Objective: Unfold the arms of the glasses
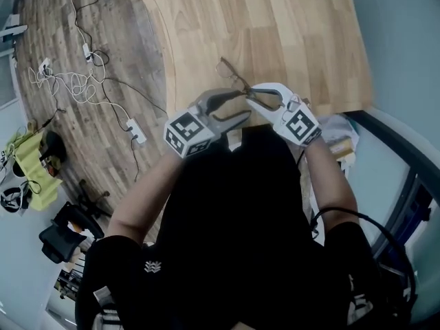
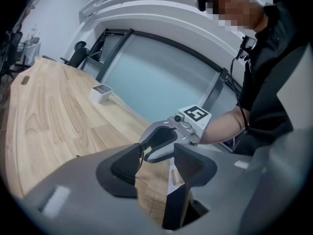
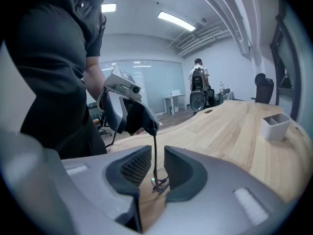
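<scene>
The thin-framed glasses point(image 1: 232, 74) are at the near edge of the wooden table point(image 1: 289, 26), between my two grippers. One arm point(image 3: 154, 151) runs up from the frame point(image 3: 157, 182) through the gap of my right gripper point(image 3: 157, 168). Its pads stand apart and do not press on the arm. The arm's tip point(image 2: 141, 155) lies against one pad of my left gripper point(image 2: 159, 163), whose jaws stand wide apart. In the head view the left gripper point(image 1: 245, 104) and the right gripper point(image 1: 253, 96) meet tip to tip above the table edge.
A small white container point(image 2: 101, 93) stands further along the table, also visible as the white container point(image 3: 275, 126). Cables and a power strip point(image 1: 135, 130) lie on the wooden floor left of the table. A person point(image 3: 198, 80) stands far off in the room.
</scene>
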Demonstrator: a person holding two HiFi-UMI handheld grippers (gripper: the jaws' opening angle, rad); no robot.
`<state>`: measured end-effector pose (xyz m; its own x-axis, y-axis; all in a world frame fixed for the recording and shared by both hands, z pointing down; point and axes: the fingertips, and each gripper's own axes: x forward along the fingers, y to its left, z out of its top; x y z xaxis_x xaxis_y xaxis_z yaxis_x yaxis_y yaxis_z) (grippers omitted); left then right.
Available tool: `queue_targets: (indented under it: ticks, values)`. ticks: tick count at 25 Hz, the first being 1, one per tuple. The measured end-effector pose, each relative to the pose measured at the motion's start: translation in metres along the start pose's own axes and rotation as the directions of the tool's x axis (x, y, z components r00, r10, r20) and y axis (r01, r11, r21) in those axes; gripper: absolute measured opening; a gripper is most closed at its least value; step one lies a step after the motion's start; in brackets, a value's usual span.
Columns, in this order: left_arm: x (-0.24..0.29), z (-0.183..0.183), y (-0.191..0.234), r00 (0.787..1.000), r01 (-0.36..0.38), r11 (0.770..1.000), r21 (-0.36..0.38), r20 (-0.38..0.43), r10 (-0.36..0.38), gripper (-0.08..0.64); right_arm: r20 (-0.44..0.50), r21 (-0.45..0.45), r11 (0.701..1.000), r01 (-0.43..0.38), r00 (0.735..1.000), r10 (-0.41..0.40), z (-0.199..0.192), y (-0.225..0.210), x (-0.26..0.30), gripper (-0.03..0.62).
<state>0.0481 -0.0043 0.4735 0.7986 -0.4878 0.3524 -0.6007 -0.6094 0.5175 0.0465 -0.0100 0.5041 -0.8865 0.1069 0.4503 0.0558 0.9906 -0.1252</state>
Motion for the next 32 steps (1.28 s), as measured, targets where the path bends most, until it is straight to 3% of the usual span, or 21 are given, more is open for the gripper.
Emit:
queue_targets:
  ticks: [3,8,14,22,27,32]
  values:
    - [0.005,0.000,-0.010,1.000,0.021,0.999,0.030,-0.020,-0.020,0.227,-0.021,-0.031,0.998,0.049,0.999,-0.050,-0.002,0.000,-0.013,0.094]
    - [0.015,0.001,-0.025,0.997,0.069,0.996,0.049,-0.034,-0.068,0.227,-0.065,0.069,0.992,0.108,0.992,-0.104,-0.034,0.005,-0.031,0.118]
    - [0.025,0.001,-0.039,0.992,0.119,0.989,0.085,-0.040,-0.116,0.219,-0.142,0.126,0.951,0.283,0.954,-0.265,-0.073,0.004,-0.027,0.134]
    - [0.033,-0.004,-0.059,0.982,0.187,0.978,0.092,-0.057,-0.182,0.219,-0.158,0.073,0.960,0.271,0.953,-0.257,-0.073,0.011,-0.006,0.140]
    - [0.024,0.011,-0.048,0.992,0.129,0.986,0.101,-0.014,-0.129,0.219,-0.179,0.066,0.950,0.306,0.940,-0.291,-0.071,-0.008,-0.013,0.140]
    - [0.000,0.023,-0.018,1.000,0.006,0.995,0.095,0.010,-0.007,0.219,-0.189,0.061,0.952,0.299,0.940,-0.283,-0.072,-0.035,-0.024,0.140]
